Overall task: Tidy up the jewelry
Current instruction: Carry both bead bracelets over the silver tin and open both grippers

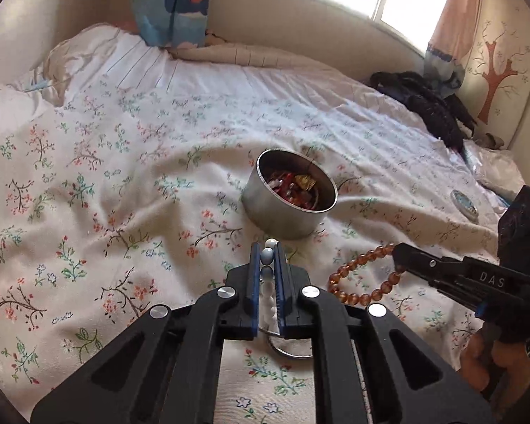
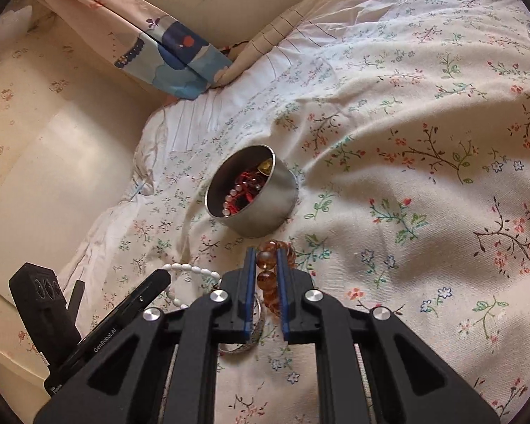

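Observation:
A round metal tin point(image 1: 289, 198) stands on the floral bedsheet and holds red cords, pearls and a gold piece; it also shows in the right wrist view point(image 2: 252, 192). My left gripper point(image 1: 268, 252) is shut on a white bead bracelet point(image 1: 268, 258), just short of the tin; the bracelet shows in the right wrist view point(image 2: 190, 270). My right gripper point(image 2: 265, 256) is shut on an amber bead bracelet point(image 2: 266, 279), also seen in the left wrist view point(image 1: 364, 279). A silver bangle point(image 2: 254, 335) lies on the sheet under the grippers point(image 1: 289, 348).
A small round lid point(image 1: 464, 205) lies on the sheet to the right. Dark clothing point(image 1: 427, 106) is piled at the far right by the wall. A pillow and a blue patterned curtain point(image 1: 173, 7) sit at the bed's far end.

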